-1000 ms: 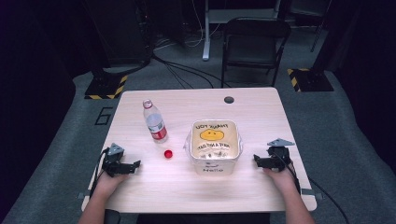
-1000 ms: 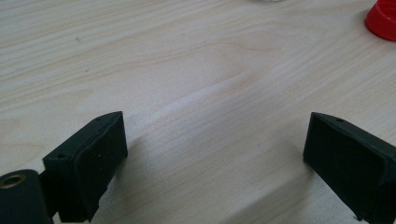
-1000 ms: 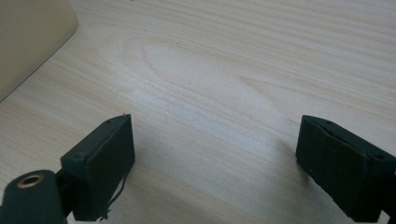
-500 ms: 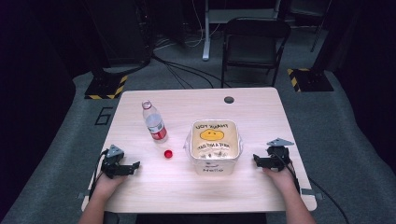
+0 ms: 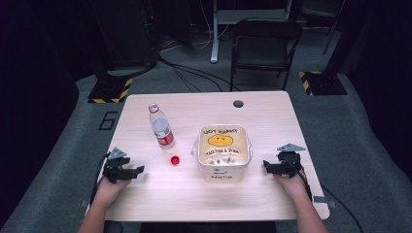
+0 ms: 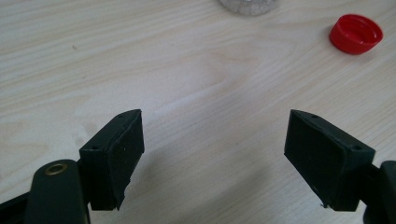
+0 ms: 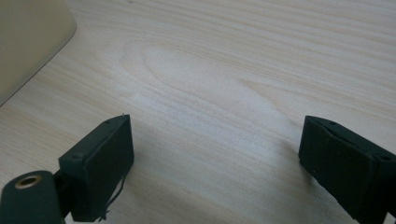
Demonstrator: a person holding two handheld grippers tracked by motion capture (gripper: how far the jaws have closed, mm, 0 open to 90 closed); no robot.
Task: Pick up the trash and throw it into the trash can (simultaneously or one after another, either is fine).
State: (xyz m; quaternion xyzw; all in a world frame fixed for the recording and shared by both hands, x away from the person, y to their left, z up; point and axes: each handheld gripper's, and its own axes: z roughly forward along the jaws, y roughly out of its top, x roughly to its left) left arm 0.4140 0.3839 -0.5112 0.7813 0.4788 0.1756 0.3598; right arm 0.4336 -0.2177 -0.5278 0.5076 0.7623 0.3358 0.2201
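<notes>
Both forearms enter from the near edge of the table (image 5: 145,199), each hand low over the wood. Left gripper (image 5: 137,170) lies near the near-left corner, pointing toward the table's middle; jaws wide apart w/ nothing between them, having just been closing a little. In the left gripper view, bare wood lies between the pads (image 6: 116,154). Right gripper (image 5: 266,166) sits at the near-right, pointing at the container (image 5: 222,150), jaws spread wide, empty, just beside its wall but apart from it. Red cap (image 5: 175,159) lies on the table between left gripper and container, loose, near the foot of the bottle (image 5: 161,127), which stands upright, neck uncapped. Container, lid w/ yellow smiley, sits centre-right. Nothing blocks the left gripper's line to the cap.
</notes>
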